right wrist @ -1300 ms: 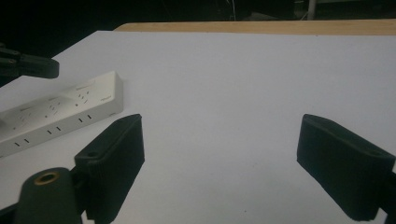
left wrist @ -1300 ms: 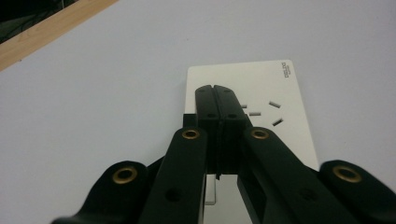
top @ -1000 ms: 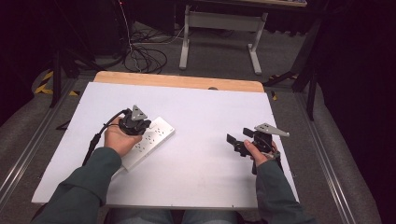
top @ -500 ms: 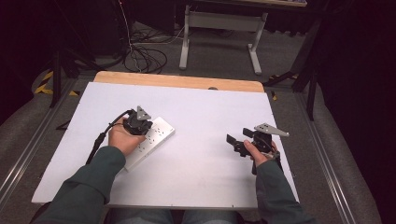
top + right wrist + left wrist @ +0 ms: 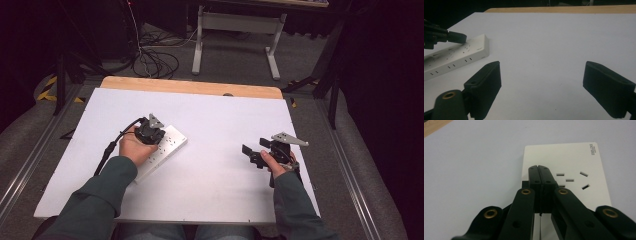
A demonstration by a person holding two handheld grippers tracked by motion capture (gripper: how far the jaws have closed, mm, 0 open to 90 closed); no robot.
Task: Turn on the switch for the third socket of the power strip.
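While both hands rest over the table, the scene reads so:
Power strip: a flat white plastic bar [image 5: 162, 150] with slotted sockets, smooth and matte, lying slantwise at about 9 o'clock from the sheet's centre.
Left gripper: black, hard-edged [image 5: 539, 170]; its jaws are pressed together with nothing between, tips over the strip's end near a socket group.
Right gripper: black [image 5: 254, 151], at about 3 o'clock, jaws spread wide over bare sheet, well apart from the strip.
Table: smooth white sheet [image 5: 225, 125] on a pale wooden top.
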